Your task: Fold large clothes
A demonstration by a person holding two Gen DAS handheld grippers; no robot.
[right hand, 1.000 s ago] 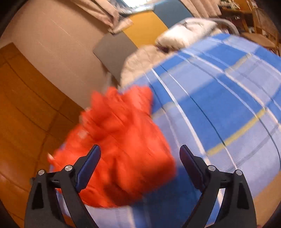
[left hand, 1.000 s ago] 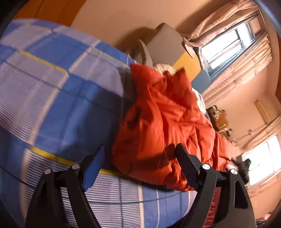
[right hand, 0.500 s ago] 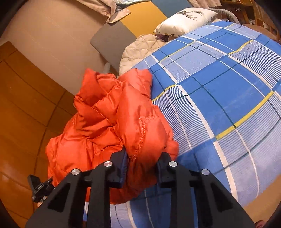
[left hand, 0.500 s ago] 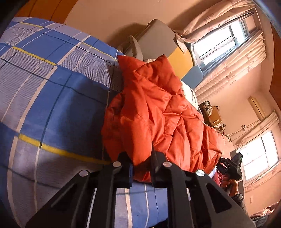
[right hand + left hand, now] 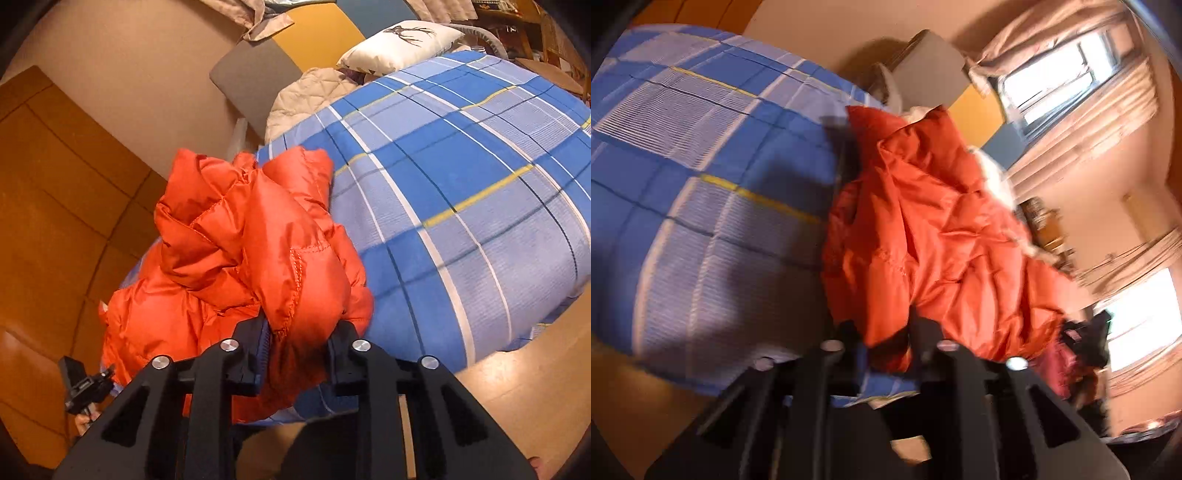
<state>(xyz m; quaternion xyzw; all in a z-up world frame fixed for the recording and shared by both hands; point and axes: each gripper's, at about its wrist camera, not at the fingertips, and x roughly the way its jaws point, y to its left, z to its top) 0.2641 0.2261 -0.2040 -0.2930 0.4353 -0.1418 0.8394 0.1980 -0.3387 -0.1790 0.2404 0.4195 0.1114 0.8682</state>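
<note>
Both claws pinch the orange jacket's (image 5: 258, 236) near edge between their jaws

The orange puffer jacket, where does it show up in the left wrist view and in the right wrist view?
Left wrist: orange puffer jacket fills the centre, hem clamped in the left gripper at bottom centre.
Right wrist: jacket sits centre-left, a fold pinched in the right gripper.
Shared landmark: the blue plaid duvet, left of the jacket in one view, right in the other.

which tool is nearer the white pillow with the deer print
Right. The right tool, clamped on the orange jacket, looks up the bed toward the pillow; the left tool grips the jacket's far side.
</note>
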